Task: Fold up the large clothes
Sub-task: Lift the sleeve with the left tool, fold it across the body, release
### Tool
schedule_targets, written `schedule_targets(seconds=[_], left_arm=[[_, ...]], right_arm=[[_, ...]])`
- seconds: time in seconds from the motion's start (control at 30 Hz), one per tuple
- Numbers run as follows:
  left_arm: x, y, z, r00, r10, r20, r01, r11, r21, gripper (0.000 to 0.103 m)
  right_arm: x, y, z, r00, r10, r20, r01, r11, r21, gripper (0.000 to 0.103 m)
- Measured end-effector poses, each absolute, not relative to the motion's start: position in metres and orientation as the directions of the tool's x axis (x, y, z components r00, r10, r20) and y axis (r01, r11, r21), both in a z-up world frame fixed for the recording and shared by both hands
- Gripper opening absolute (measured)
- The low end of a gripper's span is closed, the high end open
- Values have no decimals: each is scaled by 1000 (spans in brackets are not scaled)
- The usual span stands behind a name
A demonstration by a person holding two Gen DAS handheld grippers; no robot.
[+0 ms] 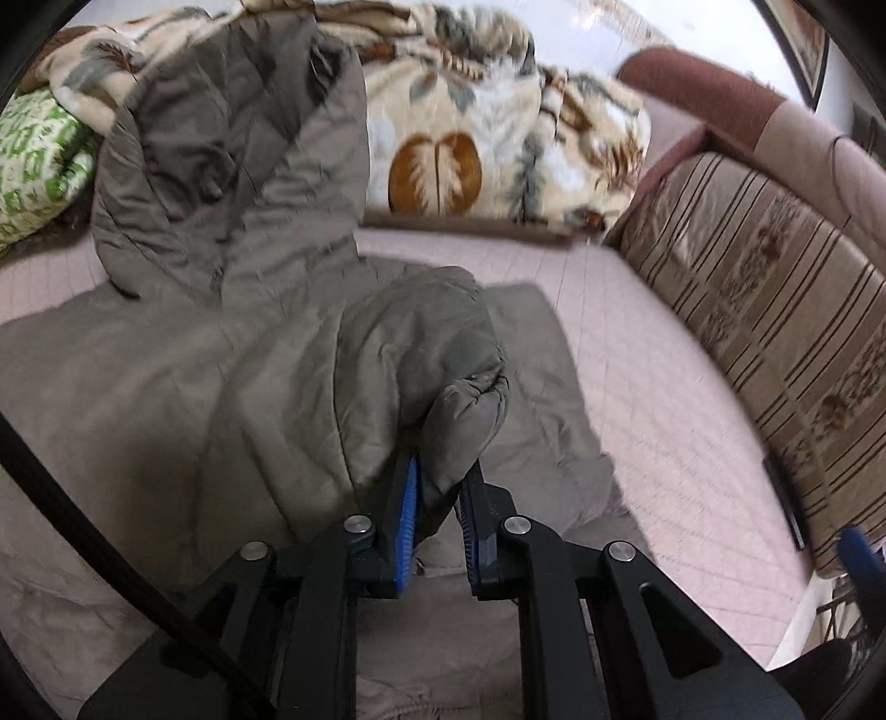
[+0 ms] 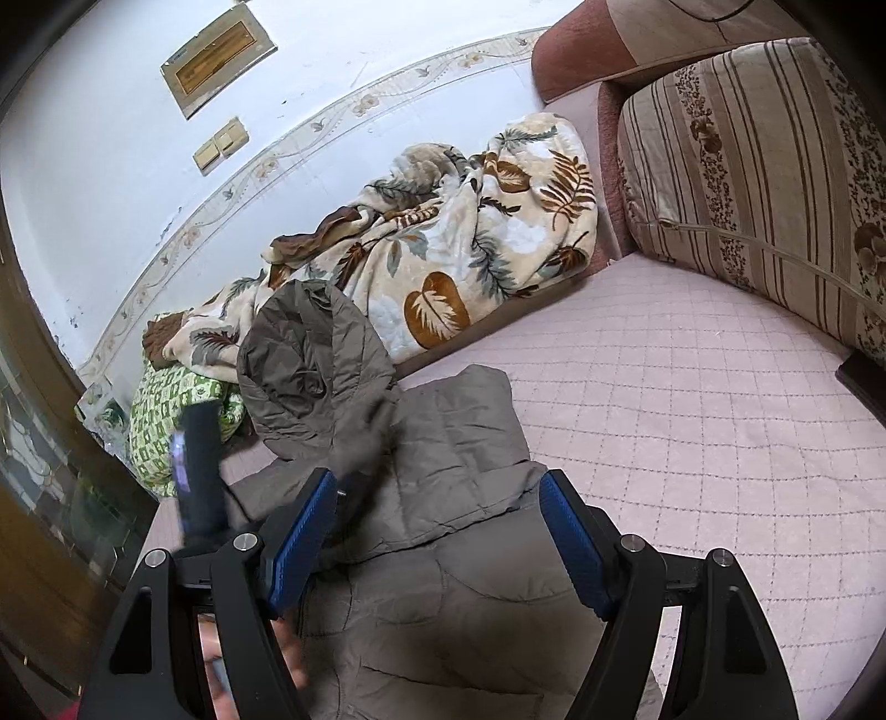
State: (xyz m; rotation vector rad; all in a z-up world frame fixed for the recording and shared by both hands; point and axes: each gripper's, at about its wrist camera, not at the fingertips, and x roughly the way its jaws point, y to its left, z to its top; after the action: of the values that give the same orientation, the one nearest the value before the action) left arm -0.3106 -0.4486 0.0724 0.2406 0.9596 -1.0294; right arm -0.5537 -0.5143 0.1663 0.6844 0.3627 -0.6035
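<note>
Left gripper (image 1: pixel 437 493): clamped tight on a bunched fold of the grey-brown padded jacket (image 1: pixel 166 387), the cloth pinched between its blue pads (image 1: pixel 407 515) and ballooning above them.
Right gripper (image 2: pixel 437 531): jaws spread wide with nothing between them, hovering over the jacket without touching it; blue pads (image 2: pixel 302 531) on either side.
Jacket: spread across the pink quilted bed cover (image 2: pixel 692 387), one part lifted and draped over the rest from the left gripper's hold; its hood (image 2: pixel 310 354) stands up at the far end, against the bedding.
Second tool seen from the right wrist: a blurred dark shape (image 2: pixel 196 471) at the jacket's left edge, too smeared to read in detail.
Bedding behind: a cream blanket with brown and green leaf print (image 2: pixel 443 249) heaped along the wall, with a green-and-white patterned pillow (image 2: pixel 166 410) at its left end, just beside the hood.
Right side: a striped, flowered cushion (image 2: pixel 775 166) against a reddish-brown padded headboard (image 2: pixel 576 50).
Wall: white, with a floral border strip (image 2: pixel 310 133), a framed plaque (image 2: pixel 219 61) and two switch plates (image 2: pixel 221 145).
</note>
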Motion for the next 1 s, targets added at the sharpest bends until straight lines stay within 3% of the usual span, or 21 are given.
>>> schedule_targets(seconds=[0.1,0.17,0.23,0.5,0.7,0.83,1.0], left_arm=[[-313,-456,63,148,-574,-805,806,542,-239,30],[-320,-456,68,137,-581,-803,808,534,-249,46],[-326,-446,80,124,-610,-783,819,508,-266,55],[-297,-348,135,254,-685,-683,791,554,-261,64],[-213,-265,123,499,-518,-695,608,781,-146,66],[-163,-224,105,500,-489,-715,473,846,-247,66],[-141,-214,94,464,-490,-738,437,851,-290,66]], right_arm=[[-552,-514,166,769,-397,-501,627,619,473,80],[-550,-514,166,767,-400,-502,631,616,472,80],[-551,-515,167,763,-411,-498,636,612,470,80],[-549,-522,163,748,-427,-509,657,587,473,80],[-516,-525,144,771,-326,-548,609,630,482,80],[-483,-541,113,828,-136,-543,507,596,623,80],[-448,-565,86,829,-72,-555,507,517,690,80]])
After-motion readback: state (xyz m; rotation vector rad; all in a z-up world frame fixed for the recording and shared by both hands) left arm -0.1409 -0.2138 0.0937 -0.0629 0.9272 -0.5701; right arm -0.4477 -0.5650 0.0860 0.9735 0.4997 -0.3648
